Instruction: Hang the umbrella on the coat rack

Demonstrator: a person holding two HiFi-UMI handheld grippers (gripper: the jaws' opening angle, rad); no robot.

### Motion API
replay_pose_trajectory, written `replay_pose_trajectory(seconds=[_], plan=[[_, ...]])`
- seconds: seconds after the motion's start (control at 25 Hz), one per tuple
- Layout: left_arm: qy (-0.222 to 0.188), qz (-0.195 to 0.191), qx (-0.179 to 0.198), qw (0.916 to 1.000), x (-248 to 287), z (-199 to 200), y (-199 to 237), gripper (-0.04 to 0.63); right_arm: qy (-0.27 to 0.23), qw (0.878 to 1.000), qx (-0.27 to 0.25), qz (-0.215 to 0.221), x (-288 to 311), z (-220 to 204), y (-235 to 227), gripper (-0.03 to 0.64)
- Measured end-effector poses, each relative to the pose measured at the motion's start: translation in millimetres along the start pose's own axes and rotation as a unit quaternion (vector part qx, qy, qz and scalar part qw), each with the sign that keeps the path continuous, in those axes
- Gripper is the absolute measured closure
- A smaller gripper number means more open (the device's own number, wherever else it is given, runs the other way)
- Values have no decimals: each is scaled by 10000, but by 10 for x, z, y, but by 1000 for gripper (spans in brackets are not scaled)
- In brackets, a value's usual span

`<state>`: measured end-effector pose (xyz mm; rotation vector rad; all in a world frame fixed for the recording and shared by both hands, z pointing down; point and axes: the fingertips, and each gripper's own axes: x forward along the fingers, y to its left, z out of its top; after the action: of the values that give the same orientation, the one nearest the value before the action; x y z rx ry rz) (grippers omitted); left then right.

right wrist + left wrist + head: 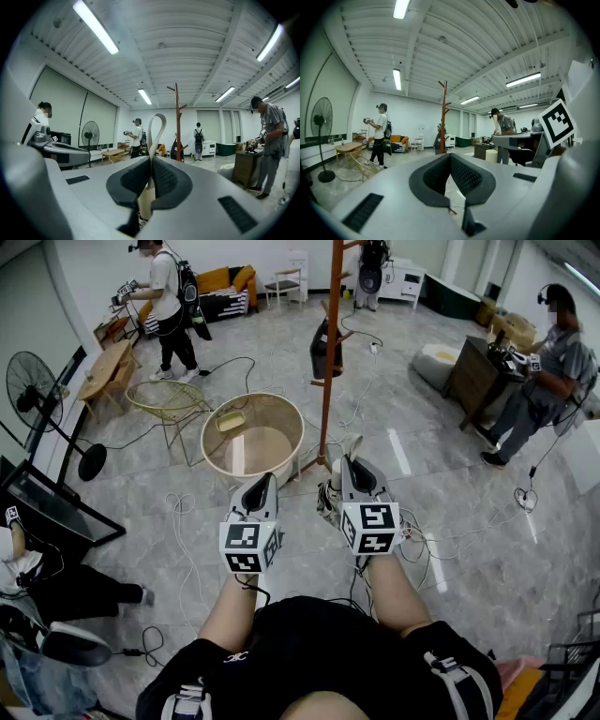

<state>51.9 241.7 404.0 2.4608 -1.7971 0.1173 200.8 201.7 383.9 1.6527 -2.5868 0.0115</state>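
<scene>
The coat rack (328,362) is a tall brown wooden pole with pegs, standing just ahead of me; a dark bag (324,349) hangs on it. It also shows in the distance as the coat rack (444,117) and the coat rack (178,122). My right gripper (349,465) is shut on the umbrella's beige strap loop (157,126), which sticks up above the jaws. The folded, patterned umbrella (328,502) hangs beside and below that gripper. My left gripper (262,482) is level with it on the left, jaws together, holding nothing.
A round beige tub (251,437) stands left of the rack's base, a yellow wire chair (167,399) beyond it. Cables (183,521) run across the floor. A standing fan (37,390) is at far left. One person (169,306) works at the back, another (544,371) at right.
</scene>
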Motion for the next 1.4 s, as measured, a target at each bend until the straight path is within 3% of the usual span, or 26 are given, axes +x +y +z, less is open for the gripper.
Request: replay_pose_trajectory(seconds=[0.4,0.76,1.0,1.4], plan=[[-3,-113,72,9999,83,91,83,577,-78,9999,101,51,73,62,105,599],[-67,-156,109,9998,158,125,645,577,-81,9999,-31,-100,460,92,416,599],[-17,-153,165,9997,130,72,798,577,-110,9997,42,-220,614,83,424,599],[-12,62,64,10000,239,-34,1566,577,-27,10000,16,-34,1308,-4,868,599]])
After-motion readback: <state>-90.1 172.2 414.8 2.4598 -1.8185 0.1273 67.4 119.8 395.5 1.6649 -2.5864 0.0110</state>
